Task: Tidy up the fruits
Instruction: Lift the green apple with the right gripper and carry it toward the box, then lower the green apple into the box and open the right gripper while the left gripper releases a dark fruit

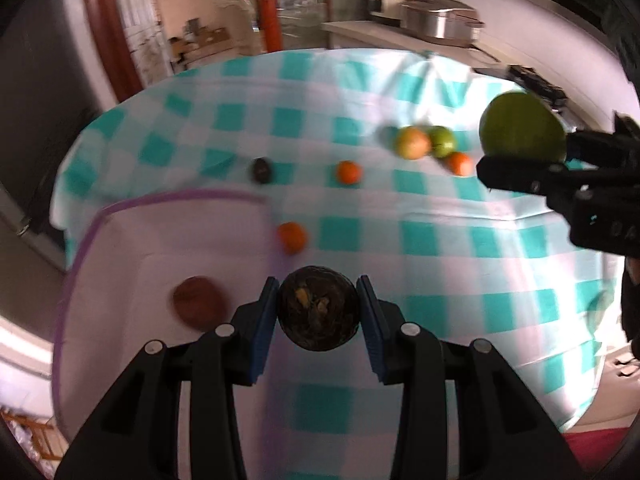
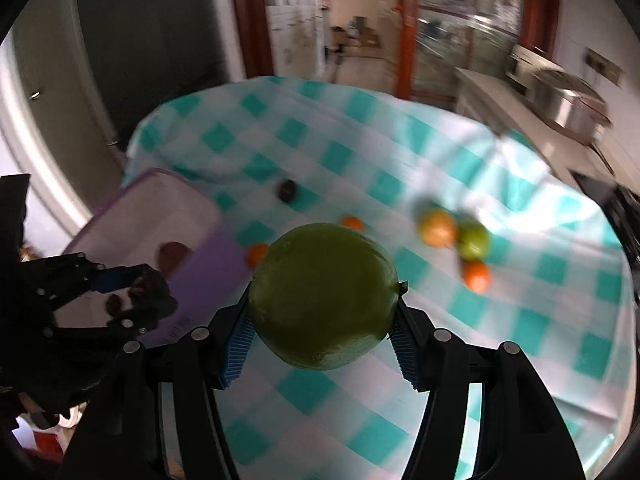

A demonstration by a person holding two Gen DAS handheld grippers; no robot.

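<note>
My left gripper (image 1: 318, 312) is shut on a dark wrinkled round fruit (image 1: 318, 308), held above the edge of a purple-rimmed white bin (image 1: 120, 240); it also shows in the right wrist view (image 2: 148, 292). A brown fruit (image 1: 198, 302) lies in the bin. My right gripper (image 2: 322, 312) is shut on a large green fruit (image 2: 324, 296), held above the checked tablecloth (image 2: 400, 184); it shows at the right of the left wrist view (image 1: 522, 130). On the cloth lie three small oranges (image 1: 349, 172), a dark fruit (image 1: 262, 170), a yellow-red apple (image 1: 412, 143) and a green apple (image 1: 442, 142).
The table is round, with its cloth hanging over the edges. A counter with a steel pot (image 1: 440, 20) stands behind at the right. A red-framed doorway (image 1: 180, 20) is at the back, and a dark cabinet (image 2: 140, 32) is at the left.
</note>
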